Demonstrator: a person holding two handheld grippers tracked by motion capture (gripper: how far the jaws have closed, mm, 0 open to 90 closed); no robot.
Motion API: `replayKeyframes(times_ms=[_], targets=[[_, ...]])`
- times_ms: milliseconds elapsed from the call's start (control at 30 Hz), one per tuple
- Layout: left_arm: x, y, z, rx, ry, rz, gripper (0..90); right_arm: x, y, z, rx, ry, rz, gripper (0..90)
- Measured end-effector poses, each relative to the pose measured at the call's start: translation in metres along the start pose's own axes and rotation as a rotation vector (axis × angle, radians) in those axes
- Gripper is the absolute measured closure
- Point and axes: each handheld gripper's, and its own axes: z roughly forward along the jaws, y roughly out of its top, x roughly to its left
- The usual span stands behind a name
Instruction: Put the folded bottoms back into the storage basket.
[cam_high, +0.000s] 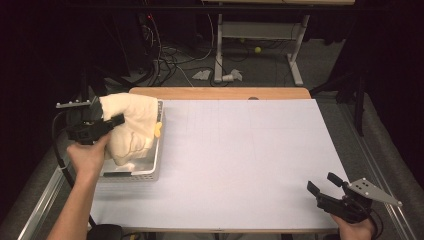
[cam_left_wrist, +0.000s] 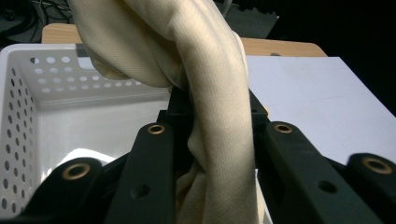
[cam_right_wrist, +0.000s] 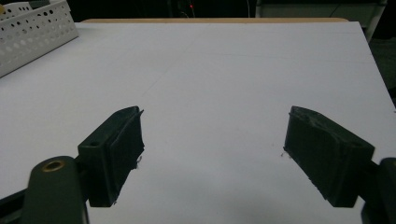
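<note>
One cream cloth hangs clamped in the left hand-held gripper over one white basket; right hand-held gripper gapes above the white desk; dark room.

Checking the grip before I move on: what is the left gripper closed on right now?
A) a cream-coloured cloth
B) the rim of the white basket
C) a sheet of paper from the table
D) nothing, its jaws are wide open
A: the left gripper has the cream cloth pinched between its jaws and holds it bunched above the white perforated basket.
</note>
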Motion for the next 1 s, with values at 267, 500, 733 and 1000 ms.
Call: replayKeyframes(times_ms=[267, 500, 733, 1000], targets=[[0.005, -0.002, 0.010, 0.029, 0.016, -0.013, 71.0, 0.000, 0.000, 0.000, 0.001, 0.003, -0.001, 20.2], [0.009, -0.002, 0.020, 0.046, 0.028, -0.025, 71.0, 0.000, 0.000, 0.000, 0.001, 0.001, 0.000, 20.2], [0.011, -0.003, 0.029, 0.063, 0.034, -0.034, 71.0, 0.000, 0.000, 0.000, 0.000, 0.001, 0.001, 20.2], [0.014, -0.006, 0.039, 0.087, 0.039, -0.046, 70.9, 0.000, 0.000, 0.000, 0.001, 0.000, 0.001, 20.2]])
